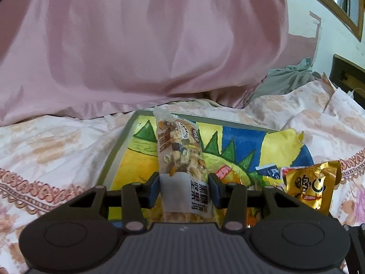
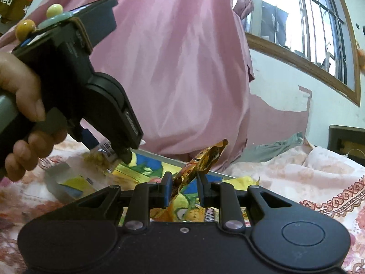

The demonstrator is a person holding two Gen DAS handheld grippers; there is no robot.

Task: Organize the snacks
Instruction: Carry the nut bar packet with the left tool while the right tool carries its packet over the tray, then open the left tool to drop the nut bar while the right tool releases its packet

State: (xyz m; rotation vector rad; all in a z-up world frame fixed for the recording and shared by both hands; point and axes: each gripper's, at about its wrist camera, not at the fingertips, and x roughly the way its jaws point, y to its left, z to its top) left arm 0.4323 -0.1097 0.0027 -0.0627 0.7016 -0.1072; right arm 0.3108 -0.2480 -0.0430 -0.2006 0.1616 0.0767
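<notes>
Here the left gripper (image 1: 185,188) has its fingers (image 1: 153,189) clenched on the lower end of a clear nut-bar packet (image 1: 180,150), which stands up over a colourful tray (image 1: 127,150) lying on a floral bedspread (image 1: 50,150). A yellow wrapper (image 1: 282,143) and other snacks lie in the tray's right part. The right gripper (image 2: 183,188) pinches a gold foil snack packet (image 2: 200,159) between its fingers (image 2: 167,189), the packet tilting up to the right above the same tray (image 2: 146,166). The gold packet (image 1: 310,187) shows at the tray's right edge in the left wrist view. A hand (image 2: 20,114) grips the left gripper's handle. Pink fabric (image 1: 141,45) hangs behind.
</notes>
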